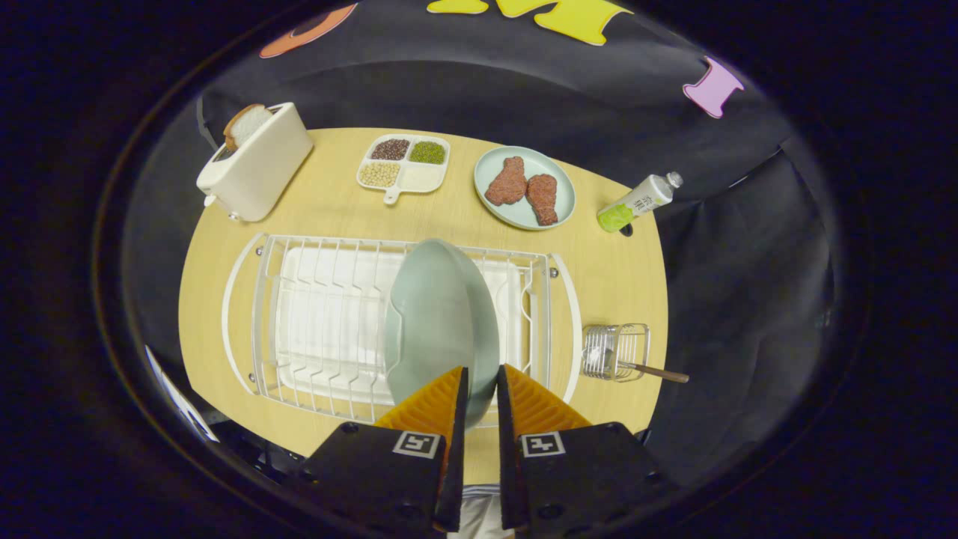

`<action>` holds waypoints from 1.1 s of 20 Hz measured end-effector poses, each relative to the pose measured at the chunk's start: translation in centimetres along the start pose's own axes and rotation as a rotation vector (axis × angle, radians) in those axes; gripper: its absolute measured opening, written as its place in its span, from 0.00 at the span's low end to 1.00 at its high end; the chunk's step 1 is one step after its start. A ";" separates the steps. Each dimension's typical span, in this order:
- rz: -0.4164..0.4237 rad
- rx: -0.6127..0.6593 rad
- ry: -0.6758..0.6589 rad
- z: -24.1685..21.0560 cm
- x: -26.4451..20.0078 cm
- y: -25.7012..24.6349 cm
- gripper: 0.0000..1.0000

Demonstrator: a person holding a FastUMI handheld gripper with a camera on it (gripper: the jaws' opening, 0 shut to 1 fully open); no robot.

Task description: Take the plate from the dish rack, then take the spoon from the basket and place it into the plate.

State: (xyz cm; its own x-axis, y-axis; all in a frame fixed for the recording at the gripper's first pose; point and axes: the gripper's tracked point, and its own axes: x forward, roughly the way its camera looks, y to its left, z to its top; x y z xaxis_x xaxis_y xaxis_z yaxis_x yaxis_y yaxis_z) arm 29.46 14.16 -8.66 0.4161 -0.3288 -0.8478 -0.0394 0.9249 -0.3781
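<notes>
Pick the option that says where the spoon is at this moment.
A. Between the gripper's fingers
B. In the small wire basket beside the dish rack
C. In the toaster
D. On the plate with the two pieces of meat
B: the spoon sits in the wire basket beside the dish rack, handle sticking out, while the gripper is closed on the rim of the green plate.

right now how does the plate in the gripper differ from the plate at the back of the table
The held plate stands on edge in the dish rack, its rim pinched by the gripper; the far plate lies flat on the table. The held plate is empty; the far plate carries two reddish-brown meat pieces. Both are pale green and round.
</notes>
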 end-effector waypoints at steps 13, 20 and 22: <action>-0.031 0.034 -0.107 0.4 -1.1 -0.6 0.09; -0.198 0.027 -0.189 1.6 -1.3 0.2 0.09; -0.237 0.017 -0.201 1.7 -1.2 0.6 0.08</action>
State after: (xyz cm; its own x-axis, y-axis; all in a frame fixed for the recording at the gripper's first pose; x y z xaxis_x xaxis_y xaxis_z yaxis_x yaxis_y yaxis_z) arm 30.45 15.39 -7.23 0.5833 -0.4929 -0.6456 0.0944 0.8306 -0.5489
